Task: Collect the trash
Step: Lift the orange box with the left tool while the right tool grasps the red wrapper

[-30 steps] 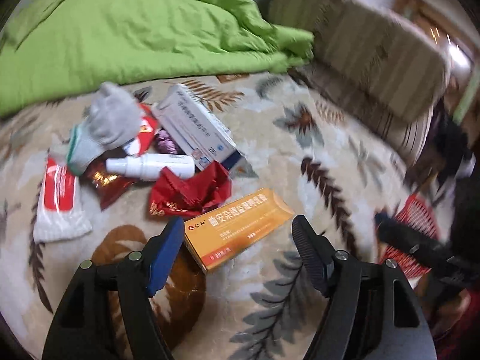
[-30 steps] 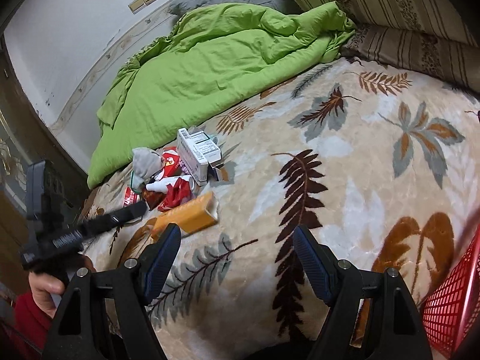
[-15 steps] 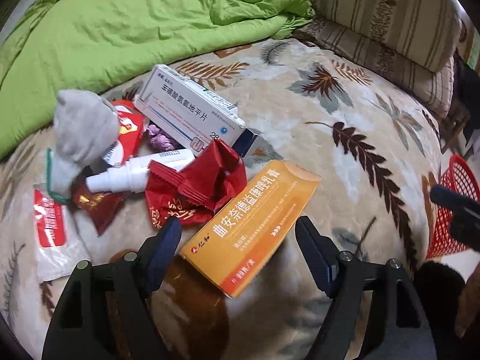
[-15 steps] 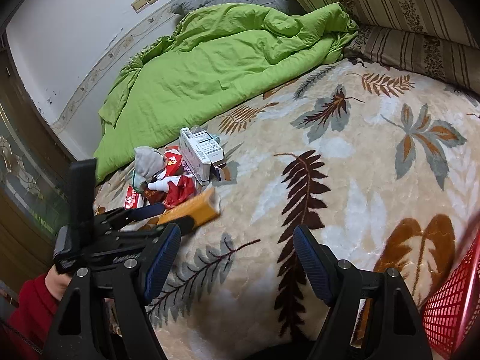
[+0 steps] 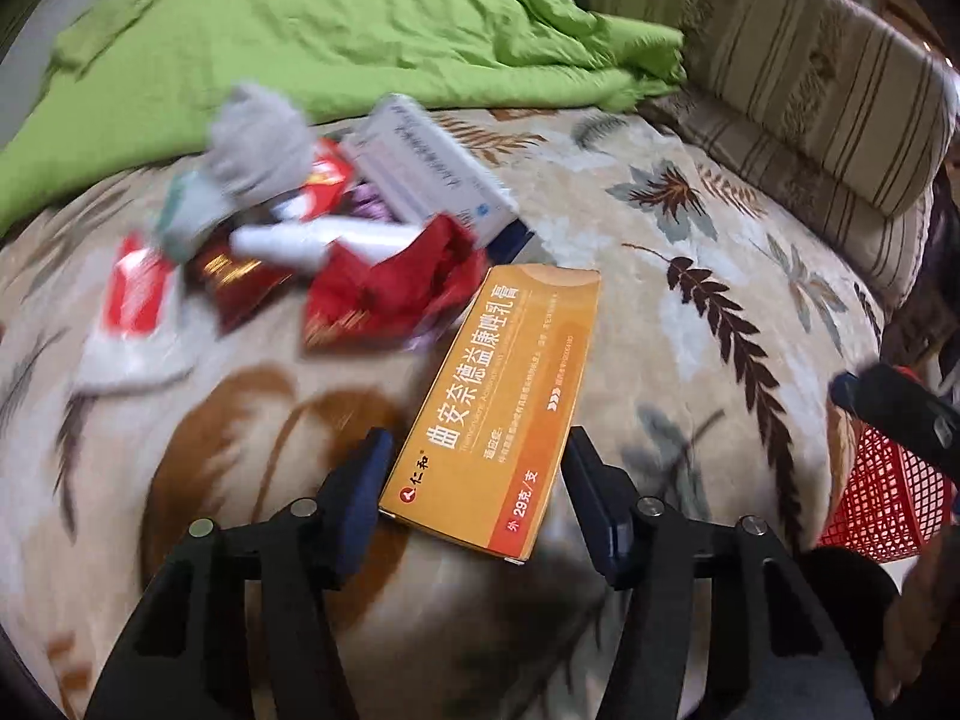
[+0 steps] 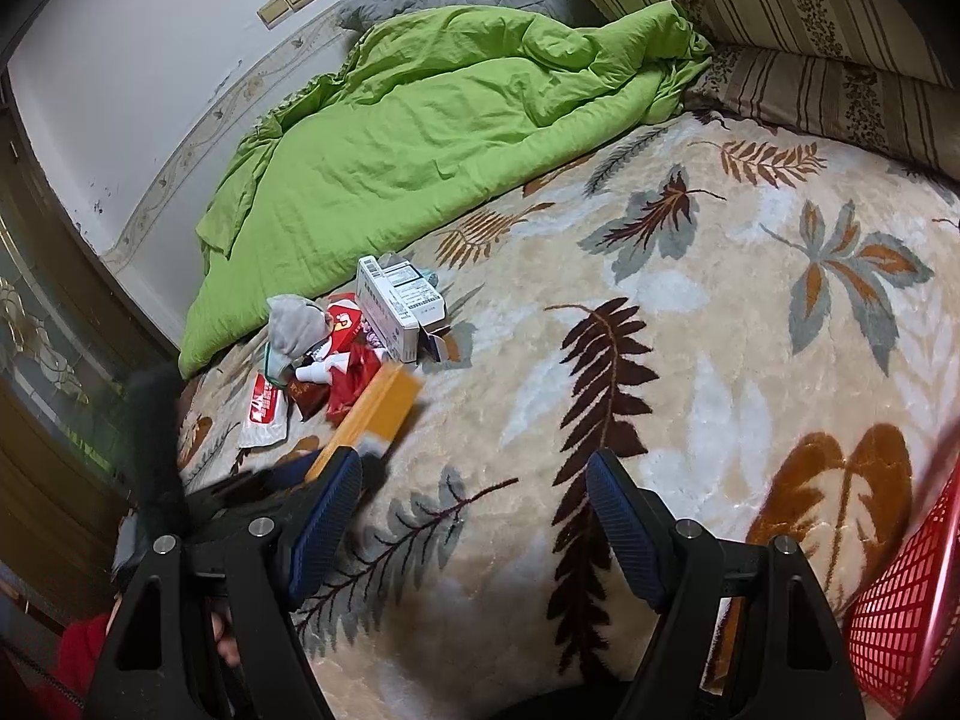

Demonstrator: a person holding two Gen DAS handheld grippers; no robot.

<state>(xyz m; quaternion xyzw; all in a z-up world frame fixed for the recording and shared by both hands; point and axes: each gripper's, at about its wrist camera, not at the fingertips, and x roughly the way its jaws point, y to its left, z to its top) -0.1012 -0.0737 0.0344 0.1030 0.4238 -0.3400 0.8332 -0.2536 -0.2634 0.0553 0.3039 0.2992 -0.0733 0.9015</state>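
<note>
Left wrist view: the left gripper (image 5: 474,480) sat low in the frame with its blue-padded fingers (image 5: 360,492) on either side of the near end of the orange box (image 5: 498,402). The jaws had just been closing around that box, yet a thin gap showed at each pad, so they stood apart and not clamped. The box lay flat on the leaf-patterned blanket (image 5: 690,312), its far end reaching toward the centre of the frame. Above and left of it lay the blurred trash pile: a crumpled red wrapper (image 5: 390,294), a white spray bottle (image 5: 312,240), a grey glove (image 5: 252,144) and a white carton (image 5: 432,168). A green quilt (image 5: 330,30) filled the upper left. A red mesh basket (image 5: 882,492) stood at the right edge.

In the right wrist view, the right gripper (image 6: 474,516) hung over bare blanket at the bottom, fingers wide apart and holding nothing. The orange box was left of centre, just above the left finger.
</note>
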